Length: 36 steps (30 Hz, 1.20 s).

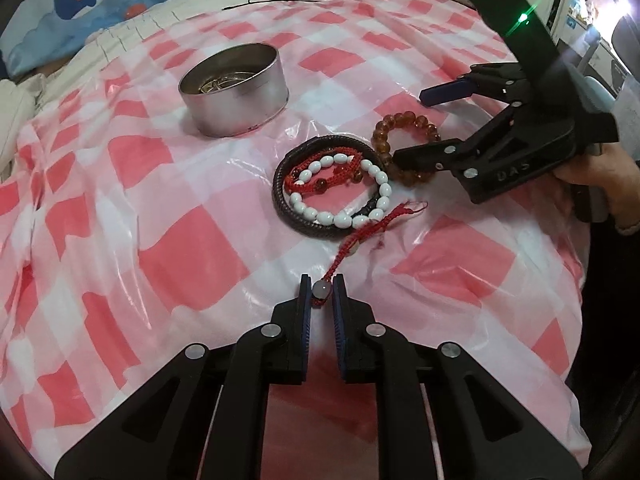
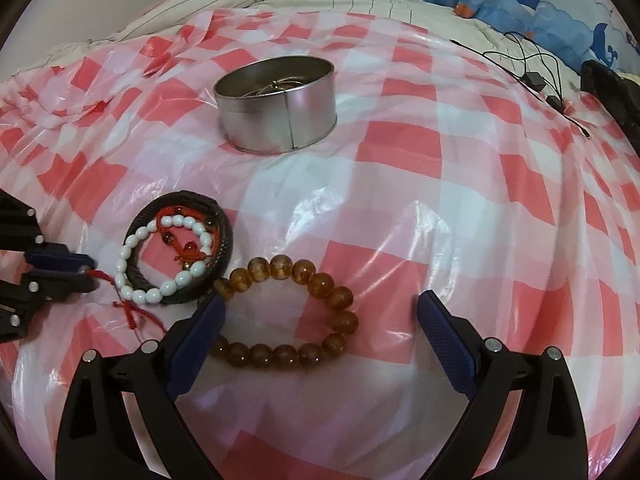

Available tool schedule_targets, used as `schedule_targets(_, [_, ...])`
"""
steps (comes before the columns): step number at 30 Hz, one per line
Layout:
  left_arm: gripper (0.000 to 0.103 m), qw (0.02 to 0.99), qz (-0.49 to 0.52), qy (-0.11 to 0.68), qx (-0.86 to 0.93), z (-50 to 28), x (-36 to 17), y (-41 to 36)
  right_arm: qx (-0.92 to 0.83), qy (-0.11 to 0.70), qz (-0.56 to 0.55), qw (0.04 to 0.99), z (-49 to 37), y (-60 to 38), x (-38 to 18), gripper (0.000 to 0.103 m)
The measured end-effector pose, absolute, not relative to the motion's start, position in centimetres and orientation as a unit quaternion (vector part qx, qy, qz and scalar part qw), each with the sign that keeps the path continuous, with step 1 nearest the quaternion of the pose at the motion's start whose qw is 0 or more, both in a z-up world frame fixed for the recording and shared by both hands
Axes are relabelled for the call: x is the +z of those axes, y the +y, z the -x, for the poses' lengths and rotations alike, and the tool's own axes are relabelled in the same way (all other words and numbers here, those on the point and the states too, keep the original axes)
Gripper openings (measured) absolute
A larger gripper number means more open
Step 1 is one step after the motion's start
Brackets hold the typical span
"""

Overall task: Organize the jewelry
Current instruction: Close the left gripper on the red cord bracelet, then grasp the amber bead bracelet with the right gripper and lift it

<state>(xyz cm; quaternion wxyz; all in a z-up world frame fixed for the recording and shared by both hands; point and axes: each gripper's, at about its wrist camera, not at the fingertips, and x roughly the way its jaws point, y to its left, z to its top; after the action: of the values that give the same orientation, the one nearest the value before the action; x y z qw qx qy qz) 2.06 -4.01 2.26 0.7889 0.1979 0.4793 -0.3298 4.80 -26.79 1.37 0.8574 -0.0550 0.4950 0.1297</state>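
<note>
A round silver tin (image 1: 234,90) with some metal jewelry inside stands on the checked cloth; it also shows in the right wrist view (image 2: 276,106). My left gripper (image 1: 322,290) is shut on a red cord bracelet (image 1: 360,236), pinching it at a pale bead. The cord trails to a pile: a dark braided bangle (image 1: 288,184), a white bead bracelet (image 1: 352,208) and another red cord bracelet (image 1: 320,184). My right gripper (image 2: 320,308) is open around an amber bead bracelet (image 2: 312,280), low over the cloth. The right gripper also shows in the left wrist view (image 1: 408,126).
A pink-and-white checked plastic cloth (image 1: 160,240) covers a soft bed. A black cable and charger (image 2: 536,76) lie at the far edge. Blue whale-print bedding (image 1: 80,0) lies behind.
</note>
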Motion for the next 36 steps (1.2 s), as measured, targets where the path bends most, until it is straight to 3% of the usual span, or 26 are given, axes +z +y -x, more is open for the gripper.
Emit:
schedule_targets(12, [0.035, 0.798, -0.203, 0.470, -0.317, -2.1, 2.2, -4.1, 0.124, 0.493, 0.058, 0.859, -4.8, -26.9, 1.4, 0.094])
schedule_targets(21, [0.043, 0.802, -0.213, 0.466, -0.308, -2.0, 2.1, -4.2, 0.137, 0.489, 0.008, 0.861, -5.2, -28.0, 1.9, 0.094])
schedule_targets(29, [0.046, 0.803, -0.221, 0.463, -0.304, -2.1, 2.0, -4.3, 0.109, 0.495, 0.073, 0.859, -5.0, -27.0, 1.1, 0.093])
schedule_targets(32, [0.042, 0.801, -0.228, 0.460, -0.308, -2.0, 2.0, -4.5, 0.135, 0.492, 0.070, 0.857, -4.5, -26.7, 1.3, 0.068])
schedule_targets(34, [0.024, 0.792, -0.222, 0.464, -0.328, -1.8, 2.0, -4.7, 0.151, 0.494, 0.052, 0.855, -4.3, -26.9, 1.4, 0.037])
schedule_targets(35, [0.011, 0.788, -0.222, 0.465, -0.337, -1.6, 2.1, -4.9, 0.156, 0.495, 0.037, 0.854, -4.2, -27.2, 1.4, 0.029])
schedule_targets(36, [0.011, 0.786, -0.225, 0.464, -0.341, -1.4, 2.1, -5.1, 0.162, 0.497, 0.012, 0.852, -4.2, -27.9, 1.5, 0.014])
